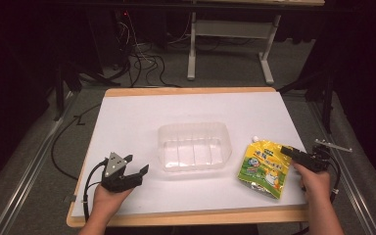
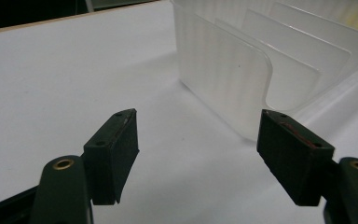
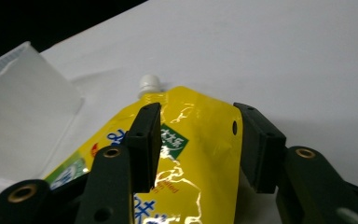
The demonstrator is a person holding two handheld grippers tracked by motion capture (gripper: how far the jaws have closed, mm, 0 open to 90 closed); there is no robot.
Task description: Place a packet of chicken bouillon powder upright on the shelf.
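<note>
My right hand-held gripper (image 3: 198,144) sits with jaws apart astride the yellow spouted pouch (image 3: 186,163) lying on the tabletop (image 1: 127,117). My left hand-held gripper (image 2: 198,154) gapes wide near the clear plastic bin (image 2: 242,79).

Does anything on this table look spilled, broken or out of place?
Nothing stands out. The clear plastic bin sits upright and empty mid-table. The yellow spout pouch lies flat beside it, cap on, no leak visible. The right claw straddles the pouch's top; the left claw is open over bare table.
</note>
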